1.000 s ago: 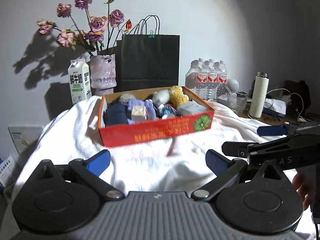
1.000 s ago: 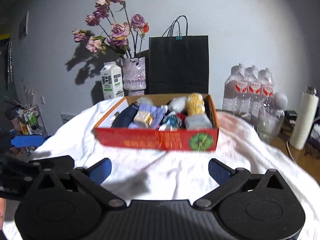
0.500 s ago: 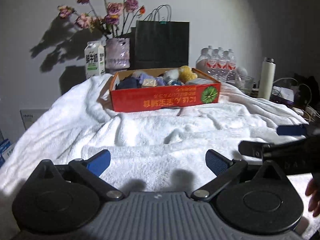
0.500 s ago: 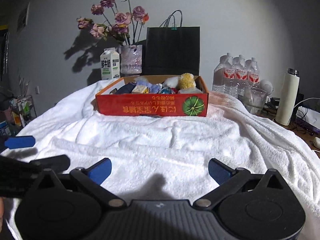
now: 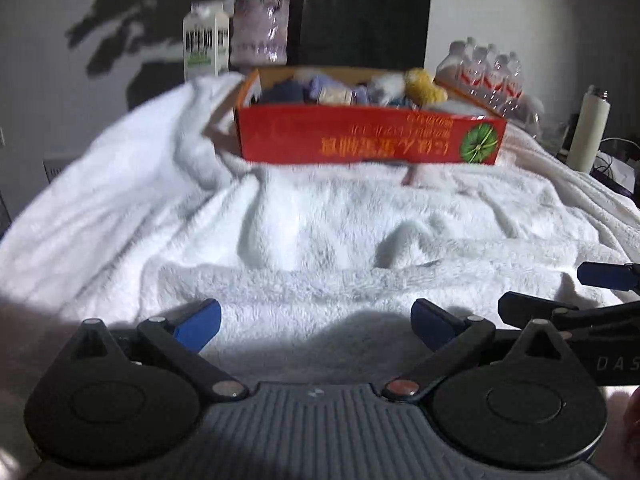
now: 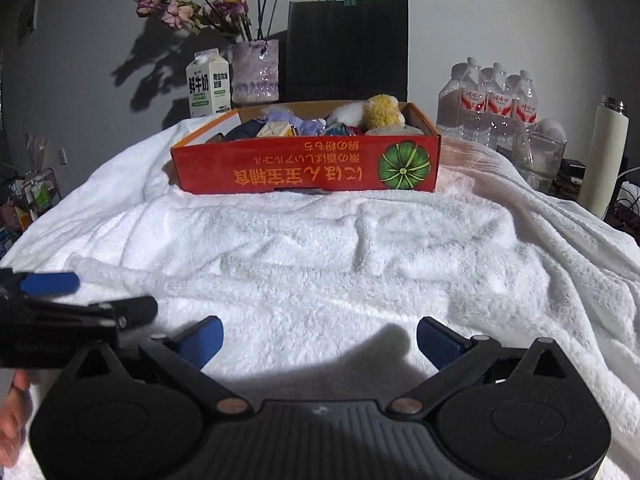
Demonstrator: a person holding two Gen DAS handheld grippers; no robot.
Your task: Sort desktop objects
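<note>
A red cardboard box (image 6: 308, 168) (image 5: 368, 140) with a green pumpkin print sits at the far side of a white fluffy towel (image 6: 340, 264) (image 5: 320, 240). It holds several small items, among them a yellow pompom (image 6: 382, 110) (image 5: 424, 86), purple cloth (image 6: 296, 120) and a dark blue bundle (image 5: 284, 92). My left gripper (image 5: 316, 322) is open and empty, low over the towel's near part. My right gripper (image 6: 318, 338) is open and empty too, beside it. Each gripper shows at the edge of the other's view.
Behind the box stand a milk carton (image 6: 208, 84), a vase of dried roses (image 6: 256, 70) and a black paper bag (image 6: 348, 48). To the right are water bottles (image 6: 488, 100), a glass jar (image 6: 538, 156) and a white flask (image 6: 602, 156). A hand (image 6: 12, 412) shows lower left.
Both grippers have pulled back from the box and dropped lower, so the box looks farther off and more towel lies in front. Both stayed open and empty.
</note>
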